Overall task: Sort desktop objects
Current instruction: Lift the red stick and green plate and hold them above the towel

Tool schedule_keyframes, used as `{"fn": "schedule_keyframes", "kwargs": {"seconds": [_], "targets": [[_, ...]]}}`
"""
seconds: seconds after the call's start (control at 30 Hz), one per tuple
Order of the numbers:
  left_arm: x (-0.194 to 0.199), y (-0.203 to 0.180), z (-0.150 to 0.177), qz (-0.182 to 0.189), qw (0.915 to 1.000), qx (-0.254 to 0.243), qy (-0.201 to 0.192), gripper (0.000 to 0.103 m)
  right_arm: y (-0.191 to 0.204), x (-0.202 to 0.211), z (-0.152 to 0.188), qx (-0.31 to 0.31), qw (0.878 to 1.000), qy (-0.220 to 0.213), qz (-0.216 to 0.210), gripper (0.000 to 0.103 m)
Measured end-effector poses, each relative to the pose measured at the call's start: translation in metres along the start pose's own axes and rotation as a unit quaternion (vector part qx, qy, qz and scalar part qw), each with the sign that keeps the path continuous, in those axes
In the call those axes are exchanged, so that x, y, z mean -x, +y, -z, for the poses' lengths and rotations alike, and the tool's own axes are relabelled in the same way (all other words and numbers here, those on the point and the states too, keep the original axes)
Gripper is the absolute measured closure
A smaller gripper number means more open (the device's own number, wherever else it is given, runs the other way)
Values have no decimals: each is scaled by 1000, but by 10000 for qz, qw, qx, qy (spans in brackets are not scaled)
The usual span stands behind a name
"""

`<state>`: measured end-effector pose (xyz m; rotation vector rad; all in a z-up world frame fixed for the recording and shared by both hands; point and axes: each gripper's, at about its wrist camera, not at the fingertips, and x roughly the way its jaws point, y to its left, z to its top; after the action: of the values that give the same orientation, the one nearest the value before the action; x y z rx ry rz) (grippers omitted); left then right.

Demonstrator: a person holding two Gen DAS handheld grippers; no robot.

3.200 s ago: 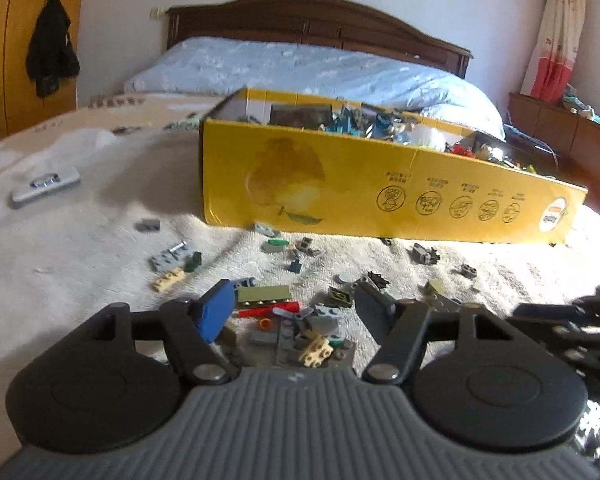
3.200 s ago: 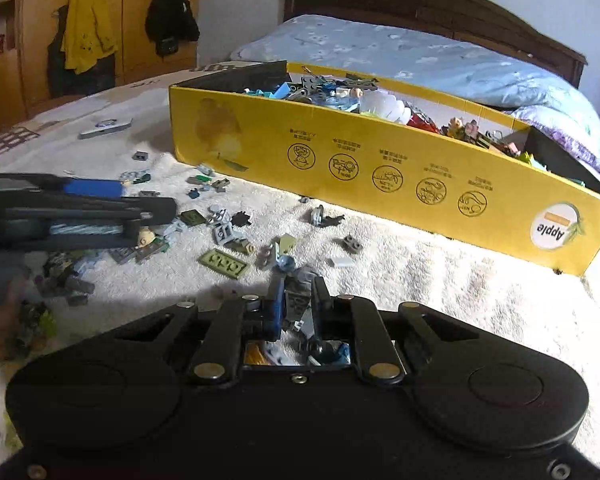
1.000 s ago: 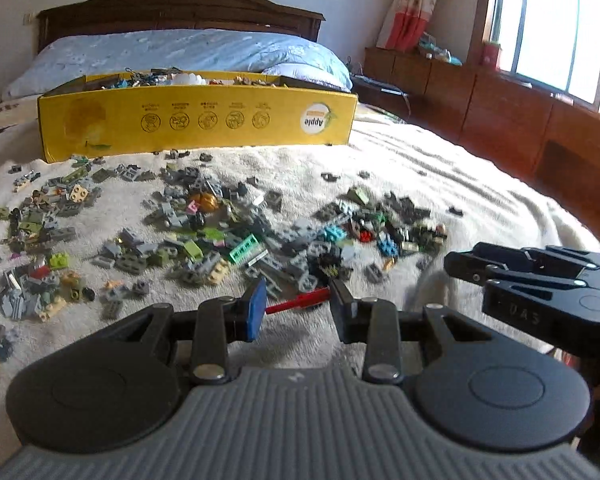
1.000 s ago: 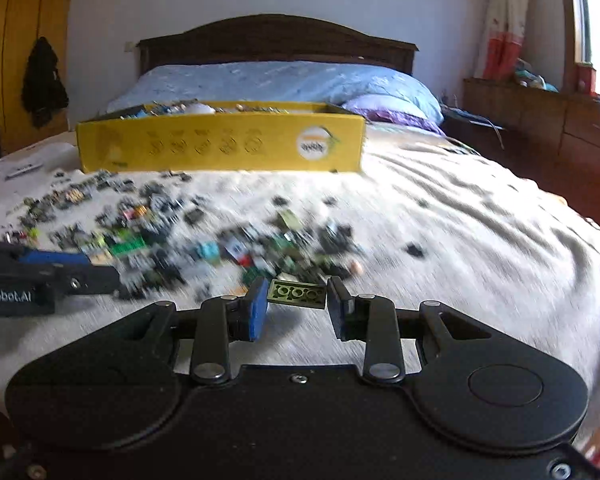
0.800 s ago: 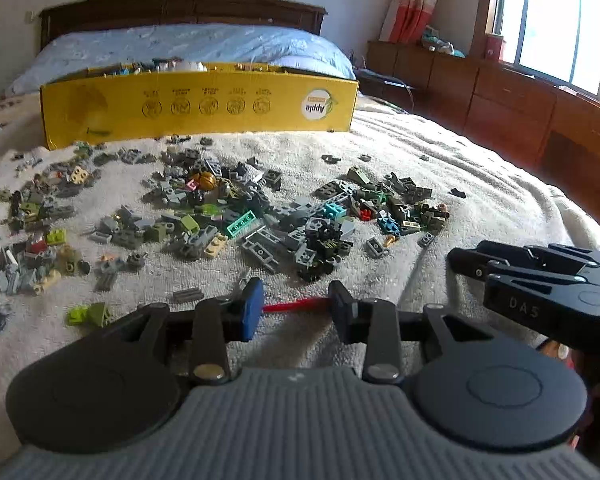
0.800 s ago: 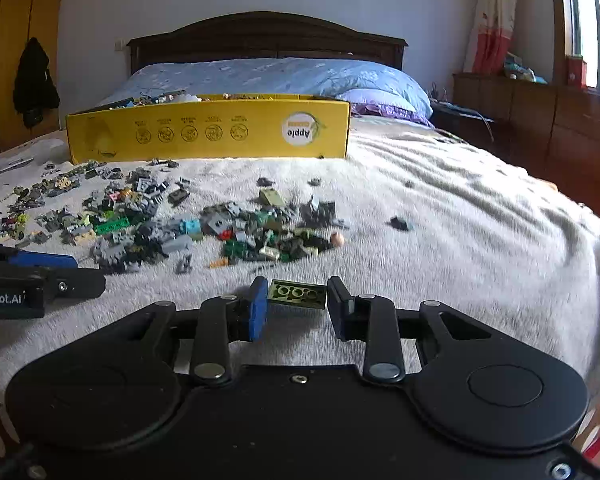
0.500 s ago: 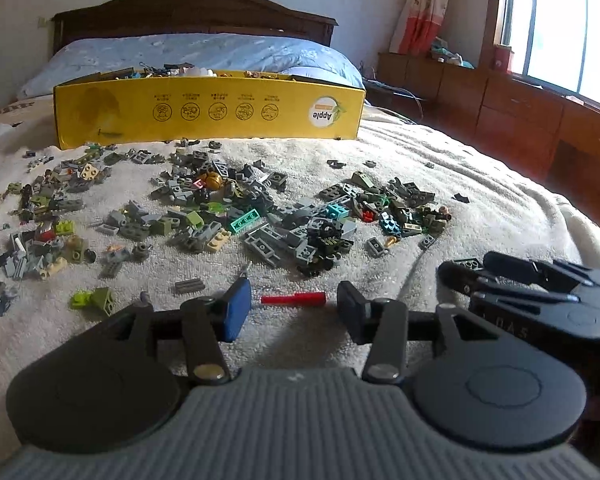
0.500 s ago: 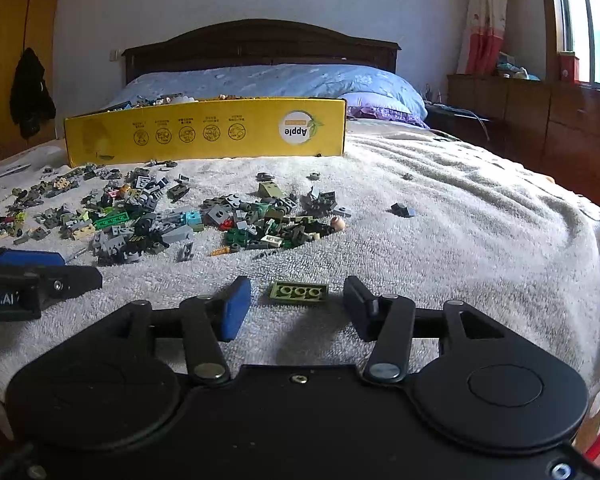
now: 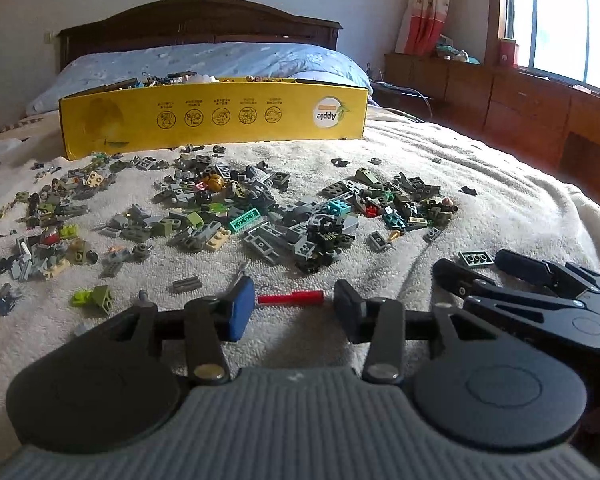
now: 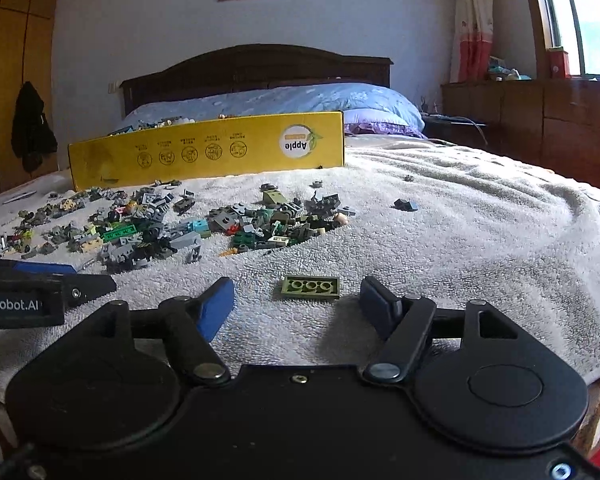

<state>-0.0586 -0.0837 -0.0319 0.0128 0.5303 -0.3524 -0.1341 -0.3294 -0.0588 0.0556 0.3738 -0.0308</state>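
A thin red rod piece (image 9: 291, 298) lies on the white towel (image 9: 500, 208) between the fingers of my left gripper (image 9: 292, 308), which is open and apart from it. An olive-green flat plate (image 10: 311, 287) lies on the towel just ahead of my right gripper (image 10: 298, 300), which is open and empty. The plate also shows in the left wrist view (image 9: 476, 258), between the right gripper's fingers (image 9: 460, 276). The left gripper's fingers (image 10: 88, 282) show at the left of the right wrist view.
Many small building bricks (image 9: 236, 216) lie scattered in heaps across the towel on the bed. A long yellow cardboard box (image 9: 216, 116) holding more pieces stands behind them. Wooden cabinets (image 9: 540, 112) run along the right, and the towel's edge drops off there.
Both grippers have opened. The red rod and the green plate, held a second ago, now lie on the towel near the front edge. Both grippers have drawn back slightly.
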Motion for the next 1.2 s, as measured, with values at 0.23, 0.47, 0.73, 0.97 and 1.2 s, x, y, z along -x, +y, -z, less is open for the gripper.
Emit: {"fn": "schedule_keyframes", "kwargs": {"seconds": [0.23,0.47,0.73,0.97,1.2], "targets": [[-2,-3,0,-38,9999,-120,-27,62,-1,2,3,-191,9996,-118,151,71],[0,-9,-2,-29,9995,-308,9,64,-7,4,2,-383,9991,-131,111,73],[2,-6,-7,10,9997,-259,-15,64,-11,6,0,-500,9987,-104,16,74],[1,1,-16,43,9998,-182,-27,64,-8,11,-4,-418,9990,-183,-11,74],[-5,11,-30,29,9999,-111,-13,64,-8,10,-12,-436,9987,-258,-41,74]]}}
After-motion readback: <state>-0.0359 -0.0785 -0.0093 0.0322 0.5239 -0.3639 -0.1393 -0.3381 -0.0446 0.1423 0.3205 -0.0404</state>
